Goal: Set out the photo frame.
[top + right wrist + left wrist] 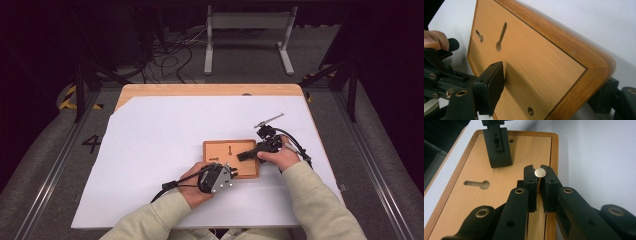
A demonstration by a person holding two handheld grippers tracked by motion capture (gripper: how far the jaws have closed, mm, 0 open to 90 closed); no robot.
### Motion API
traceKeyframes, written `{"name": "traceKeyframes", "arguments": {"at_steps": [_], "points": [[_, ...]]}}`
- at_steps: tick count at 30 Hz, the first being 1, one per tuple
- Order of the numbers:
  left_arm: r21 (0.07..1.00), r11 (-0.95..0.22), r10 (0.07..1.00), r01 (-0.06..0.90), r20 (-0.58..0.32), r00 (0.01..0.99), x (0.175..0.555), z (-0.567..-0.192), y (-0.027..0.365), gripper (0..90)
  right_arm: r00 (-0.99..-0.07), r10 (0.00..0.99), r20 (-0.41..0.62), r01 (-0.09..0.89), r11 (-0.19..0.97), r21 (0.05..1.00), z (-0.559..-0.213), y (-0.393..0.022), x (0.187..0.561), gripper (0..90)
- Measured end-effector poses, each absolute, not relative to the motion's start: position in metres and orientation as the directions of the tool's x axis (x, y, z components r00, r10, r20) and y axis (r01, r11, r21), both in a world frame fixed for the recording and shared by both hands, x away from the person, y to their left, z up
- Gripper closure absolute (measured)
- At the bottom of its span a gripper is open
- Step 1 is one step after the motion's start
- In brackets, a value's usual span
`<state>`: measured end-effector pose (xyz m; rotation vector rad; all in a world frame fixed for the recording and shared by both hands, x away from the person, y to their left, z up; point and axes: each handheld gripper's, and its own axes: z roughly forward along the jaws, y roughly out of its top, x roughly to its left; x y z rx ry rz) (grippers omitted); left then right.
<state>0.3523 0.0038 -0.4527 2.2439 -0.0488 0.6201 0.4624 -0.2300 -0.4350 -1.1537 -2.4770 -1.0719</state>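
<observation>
A wooden board (220, 150) with a darker rim lies on the white sheet (165, 145). Its face has two keyhole slots (501, 37) and a small round hole (530, 110). My left gripper (539, 173) is at the board's near right edge, shut on a brass pin (540, 172) whose round head faces the camera. My right gripper (549, 95) straddles the board's right edge. One pad (491, 87) lies on the top face and the other jaw sits beneath the rim. In the left gripper view that top pad (499, 150) rests flat on the wood beyond a slot (477, 184).
A thin metal rod (268, 120) lies on the sheet behind the right hand. The tabletop's wooden back edge (210, 90) shows past the sheet. On the floor beyond stand a metal frame (248, 35) and loose cables (170, 60).
</observation>
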Motion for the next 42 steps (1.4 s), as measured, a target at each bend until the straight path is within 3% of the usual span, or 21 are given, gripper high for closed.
{"name": "traceKeyframes", "arguments": {"at_steps": [5,8,12,21,23,31,42], "points": [[0.704,-0.681,0.149,-0.200,0.401,0.904,0.354,-0.450,0.005,81.9,-0.682,0.556,0.475,0.724,0.421,0.547,-0.431,-0.237,0.460,34.5],[0.713,-0.681,0.156,-0.167,0.363,0.919,0.354,-0.447,0.008,73.5,-0.694,0.543,0.472,0.711,0.416,0.567,-0.430,-0.240,0.457,37.2],[0.767,-0.640,0.186,-0.051,0.220,0.958,0.355,-0.433,0.021,63.8,-0.724,0.523,0.449,0.680,0.431,0.593,-0.421,-0.243,0.451,43.5],[0.849,-0.524,0.253,0.064,0.083,0.964,0.352,-0.414,0.059,57.5,-0.798,0.471,0.377,0.589,0.475,0.654,-0.411,-0.250,0.434,50.8],[0.864,-0.491,0.283,0.114,0.035,0.958,0.354,-0.412,0.071,56.6,-0.823,0.452,0.343,0.552,0.496,0.670,-0.408,-0.252,0.429,52.5],[0.891,-0.417,0.408,0.179,0.007,0.913,0.362,-0.408,0.118,57.0,-0.906,0.385,0.177,0.392,0.601,0.697,-0.394,-0.248,0.406,57.0],[0.892,-0.374,0.506,0.252,-0.031,0.862,0.376,-0.416,0.140,54.1,-0.955,0.246,-0.164,0.086,0.761,0.643,-0.384,-0.237,0.367,61.7]]}}
